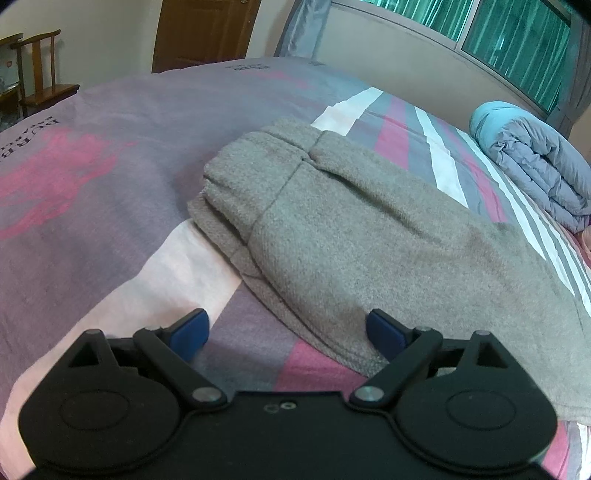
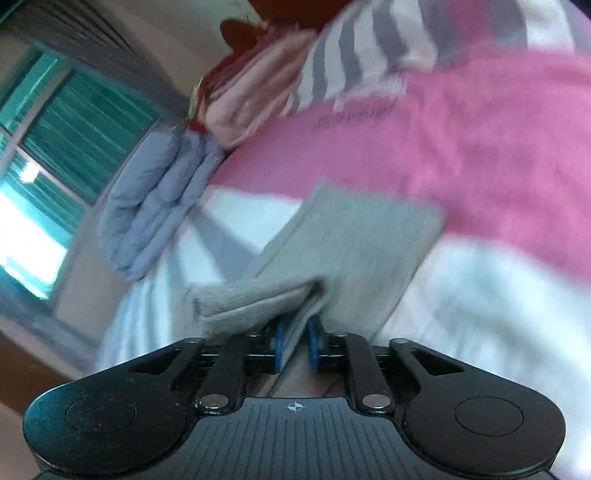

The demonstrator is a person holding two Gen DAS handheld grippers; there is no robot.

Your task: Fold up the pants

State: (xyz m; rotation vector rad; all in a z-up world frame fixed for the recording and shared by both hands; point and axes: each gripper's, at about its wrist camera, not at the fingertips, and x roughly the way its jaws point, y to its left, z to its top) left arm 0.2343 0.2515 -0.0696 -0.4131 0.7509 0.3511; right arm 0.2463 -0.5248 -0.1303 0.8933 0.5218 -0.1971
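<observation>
Grey fleece pants (image 1: pixel 351 236) lie on the bed, waistband at the far end and legs running toward the near right. My left gripper (image 1: pixel 286 332) hovers wide open over the near edge of the pants; its right blue pad (image 1: pixel 384 332) rests above the fabric and nothing sits between the pads. In the blurred right wrist view, my right gripper (image 2: pixel 295 345) is shut on a bunched fold of the grey pants (image 2: pixel 354 251), the cloth pinched between its blue pads (image 2: pixel 279 343) and the flat leg end trailing onto the bed.
The bedspread (image 1: pixel 110 192) is purple, pink and white striped. A folded lilac-blue quilt (image 1: pixel 532 166) lies at the far right by the window (image 1: pixel 517 40). A wooden chair (image 1: pixel 37 74) and a brown door (image 1: pixel 207 33) stand beyond the bed.
</observation>
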